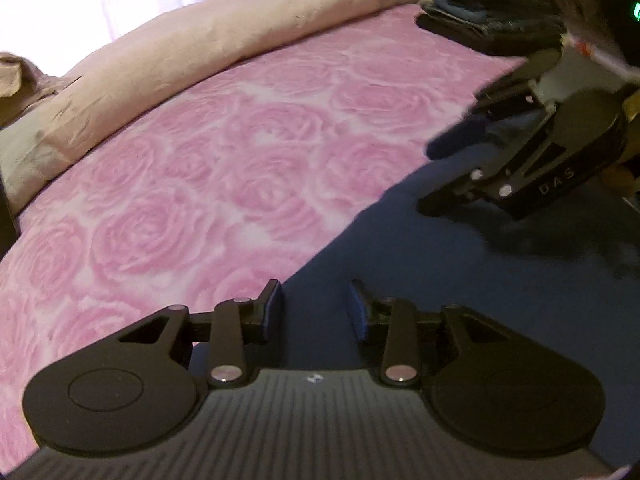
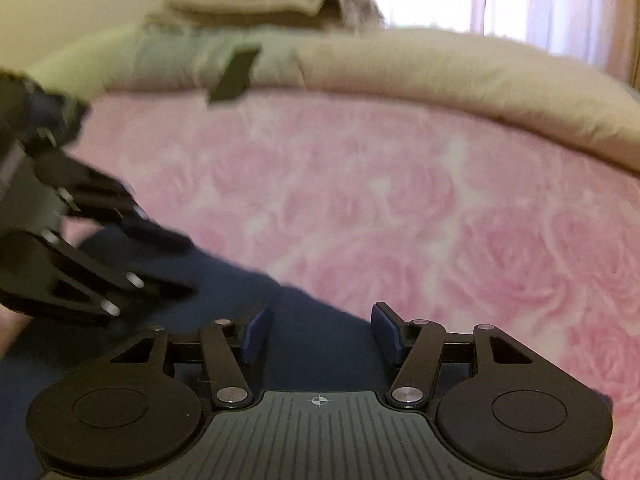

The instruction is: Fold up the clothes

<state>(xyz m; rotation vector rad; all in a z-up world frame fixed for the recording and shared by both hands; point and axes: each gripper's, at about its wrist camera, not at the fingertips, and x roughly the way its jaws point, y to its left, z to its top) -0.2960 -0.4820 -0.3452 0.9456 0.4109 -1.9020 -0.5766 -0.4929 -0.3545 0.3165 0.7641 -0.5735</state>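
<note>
A dark navy blue cloth garment (image 1: 460, 300) lies spread flat on the pink rose-patterned fleece bed blanket (image 1: 224, 168), and both grippers hover just above the garment's edge where it meets that blanket. The left gripper (image 1: 316, 306) has its fingers at a narrow gap with nothing pinched between them, and the right gripper (image 2: 320, 334) has its fingers moderately apart, also empty. Across the blanket from the garment lie a long beige rolled quilt (image 1: 192, 52) and a stack of folded dark clothes (image 1: 488, 4).
</note>
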